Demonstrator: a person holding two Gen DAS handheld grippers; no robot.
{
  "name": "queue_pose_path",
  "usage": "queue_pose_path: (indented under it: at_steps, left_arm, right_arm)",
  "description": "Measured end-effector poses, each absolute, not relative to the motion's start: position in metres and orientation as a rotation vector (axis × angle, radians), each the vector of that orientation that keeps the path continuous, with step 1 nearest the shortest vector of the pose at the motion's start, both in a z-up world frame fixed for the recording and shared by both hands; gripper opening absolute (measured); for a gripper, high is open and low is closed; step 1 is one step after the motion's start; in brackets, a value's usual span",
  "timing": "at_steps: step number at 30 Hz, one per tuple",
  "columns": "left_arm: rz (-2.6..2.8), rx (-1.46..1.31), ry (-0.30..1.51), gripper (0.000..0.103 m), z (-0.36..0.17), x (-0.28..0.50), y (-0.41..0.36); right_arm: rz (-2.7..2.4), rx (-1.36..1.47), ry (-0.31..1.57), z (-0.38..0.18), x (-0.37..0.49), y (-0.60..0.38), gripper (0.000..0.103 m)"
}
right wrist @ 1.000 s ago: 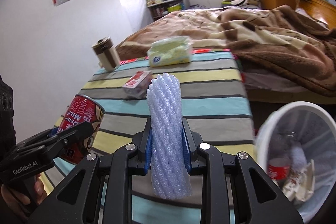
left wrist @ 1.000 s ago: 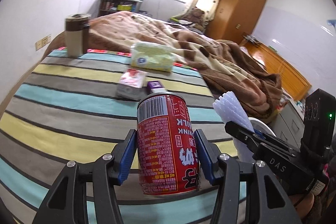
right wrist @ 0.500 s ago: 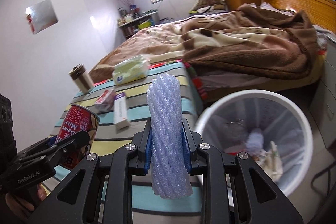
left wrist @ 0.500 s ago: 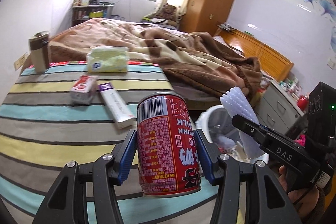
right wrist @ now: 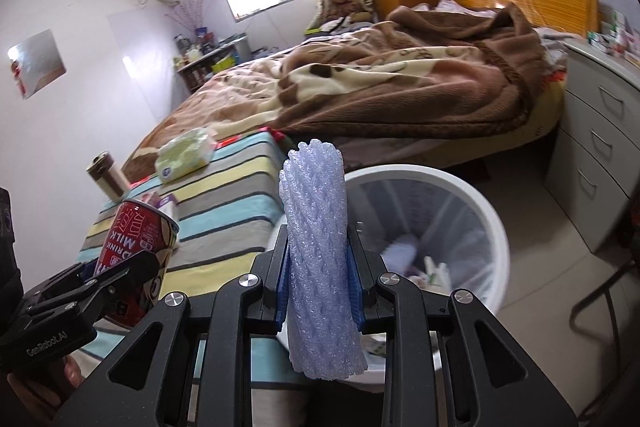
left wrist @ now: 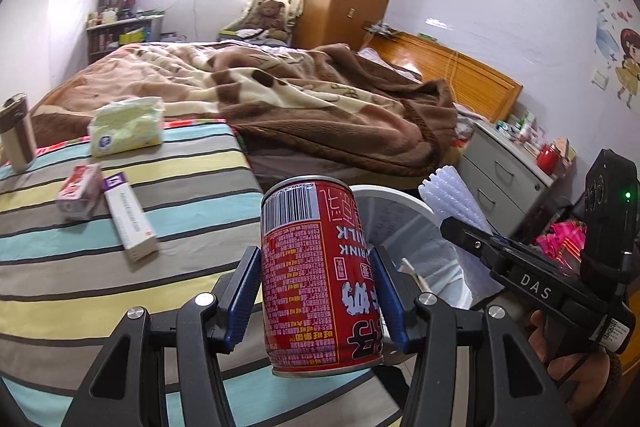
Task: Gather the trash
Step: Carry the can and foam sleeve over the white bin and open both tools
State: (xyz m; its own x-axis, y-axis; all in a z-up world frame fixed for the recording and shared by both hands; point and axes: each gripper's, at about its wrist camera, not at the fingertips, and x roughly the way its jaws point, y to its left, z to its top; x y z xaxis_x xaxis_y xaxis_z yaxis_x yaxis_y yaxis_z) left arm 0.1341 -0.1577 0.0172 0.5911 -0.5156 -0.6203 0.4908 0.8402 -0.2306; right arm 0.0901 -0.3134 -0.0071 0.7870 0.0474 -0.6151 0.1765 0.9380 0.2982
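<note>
My left gripper (left wrist: 316,291) is shut on a red milk-drink can (left wrist: 320,279), held upright above the right edge of the striped table (left wrist: 120,267). My right gripper (right wrist: 318,287) is shut on a rolled pale-blue foam net sleeve (right wrist: 318,251) and holds it over the near rim of the white trash bin (right wrist: 460,195). The bin holds several pieces of trash. The bin rim (left wrist: 404,199) shows behind the can in the left wrist view, with the right gripper and foam sleeve (left wrist: 452,199) to its right. The can (right wrist: 136,239) shows at the left of the right wrist view.
On the table lie a white-and-purple box (left wrist: 128,219), a red-white packet (left wrist: 78,191), a green tissue pack (left wrist: 126,127) and a brown tumbler (left wrist: 16,133). A bed with a brown blanket (left wrist: 300,99) stands behind. A grey drawer cabinet (right wrist: 600,147) stands right of the bin.
Both grippers have swung right from over the table toward the bin, still holding the can and the foam sleeve. The bin now fills more of both views.
</note>
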Motion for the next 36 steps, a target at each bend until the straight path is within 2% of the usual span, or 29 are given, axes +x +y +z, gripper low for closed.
queue_pose_path:
  at_steps: [18,32,34,36]
  left_arm:
    - [-0.681,0.051,0.792,0.055,-0.004,0.147,-0.235]
    - [-0.708,0.065,0.795,0.055,-0.01,0.156,-0.257]
    - [-0.708,0.075,0.798,0.055,-0.01,0.157,-0.259]
    - [-0.714,0.073,0.799,0.057,-0.01,0.157,-0.26]
  right_arm:
    - [-0.165,0.383,0.735,-0.03,0.086,-0.351,0.026]
    - [-0.208,0.404,0.772,-0.043,0.09,-0.364,0.026]
    - [-0.213,0.404,0.779,-0.044,0.09,-0.364,0.028]
    - [-0.219,0.403,0.78,-0.043,0.09,-0.363,0.04]
